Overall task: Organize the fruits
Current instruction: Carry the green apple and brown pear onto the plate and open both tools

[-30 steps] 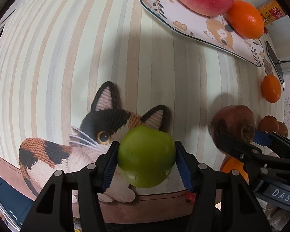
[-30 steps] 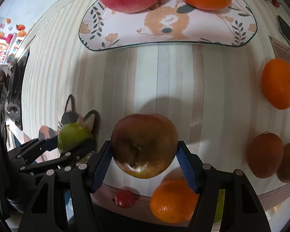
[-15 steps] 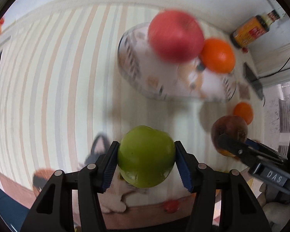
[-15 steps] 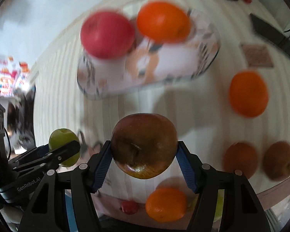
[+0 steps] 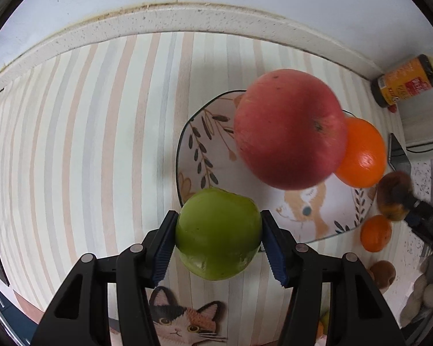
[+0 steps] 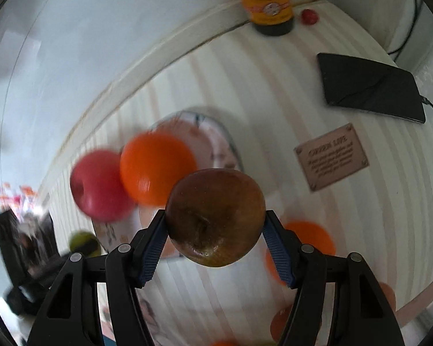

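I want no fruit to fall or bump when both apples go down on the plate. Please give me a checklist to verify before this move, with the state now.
1. Left gripper holds green apple firmly between both pads: ok.
2. Right gripper holds brown apple firmly: ok.
3. Free space on plate beside red apple and orange: ok, the left part is bare.
4. Green apple is over the plate rim: ok.
5. Brown apple is clear of the orange on the plate: cannot tell, the view is blurred.
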Tool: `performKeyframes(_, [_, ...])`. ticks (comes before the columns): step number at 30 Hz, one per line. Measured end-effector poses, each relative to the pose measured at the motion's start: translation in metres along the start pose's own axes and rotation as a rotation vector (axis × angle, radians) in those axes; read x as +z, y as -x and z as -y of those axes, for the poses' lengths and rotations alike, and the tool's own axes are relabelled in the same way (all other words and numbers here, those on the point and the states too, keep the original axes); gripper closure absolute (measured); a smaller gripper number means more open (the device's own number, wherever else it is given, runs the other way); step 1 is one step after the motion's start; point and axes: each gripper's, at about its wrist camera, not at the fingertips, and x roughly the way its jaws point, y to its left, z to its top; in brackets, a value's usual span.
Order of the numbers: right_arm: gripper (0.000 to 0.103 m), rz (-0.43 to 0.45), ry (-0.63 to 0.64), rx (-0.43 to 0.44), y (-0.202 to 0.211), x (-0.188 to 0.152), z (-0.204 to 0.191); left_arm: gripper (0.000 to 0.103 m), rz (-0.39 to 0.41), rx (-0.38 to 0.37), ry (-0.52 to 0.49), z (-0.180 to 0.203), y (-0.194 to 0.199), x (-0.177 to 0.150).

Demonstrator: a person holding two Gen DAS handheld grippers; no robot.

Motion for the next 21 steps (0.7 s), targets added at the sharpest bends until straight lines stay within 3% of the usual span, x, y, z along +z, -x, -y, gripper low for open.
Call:
performKeyframes(4, [0.035, 0.039, -0.053, 0.002, -0.002, 0.031, 0.004, 0.049, -0.016, -0.006, 0.018, -0.004, -0.008, 0.001])
performKeyframes(8, [0.035, 0.024, -0.027, -0.032, -0.017, 0.055, -0.005, 0.049, -0.014, 0.0, 0.024, -0.004, -0.01, 0.002])
performKeyframes(11, [0.035, 0.028, 0.022, -0.061, -0.023, 0.06, -0.012, 0.049, -0.023, 0.0, 0.033, -0.002, -0.013, 0.005])
performKeyframes(15, [0.035, -0.01, 0.026, 0.003, -0.026, 0.048, -0.017, 0.049, -0.032, -0.008, 0.052, -0.003, -0.015, 0.009])
performKeyframes(21, [0.035, -0.043, 0.072, -0.01, -0.037, 0.042, -0.022, 0.049, -0.039, 0.001, 0.056, -0.005, -0.014, 0.011])
